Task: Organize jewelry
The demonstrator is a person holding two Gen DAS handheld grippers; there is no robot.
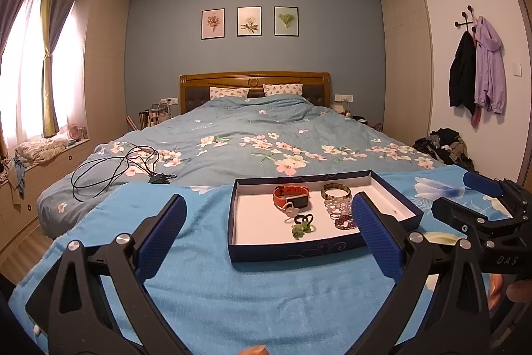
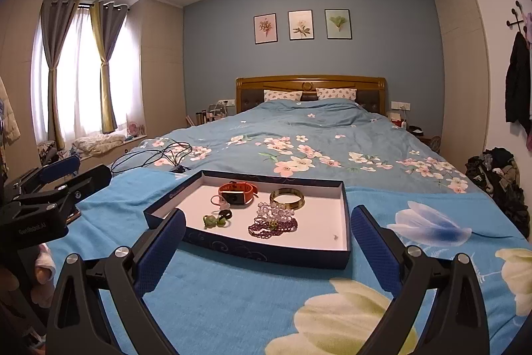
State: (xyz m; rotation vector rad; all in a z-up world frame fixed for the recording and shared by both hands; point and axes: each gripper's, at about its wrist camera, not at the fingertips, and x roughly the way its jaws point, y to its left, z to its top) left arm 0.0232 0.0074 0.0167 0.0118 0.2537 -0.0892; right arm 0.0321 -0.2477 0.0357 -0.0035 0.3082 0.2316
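All jewelry lies in the tray (image 2: 344, 215), looks about done; left gripper (image 1: 269, 232) and right gripper (image 2: 267, 242) fingers spread, holding nothing.

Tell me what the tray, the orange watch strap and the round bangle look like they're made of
The tray looks like cardboard: thin folded walls, matte white inside, printed navy outside. The orange watch strap seems to be silicone or rubber, matte and smoothly curved. The bangle has a glossy olive-brown sheen with a bright rim, perhaps polished stone, resin or metal; the pictures cannot settle which.
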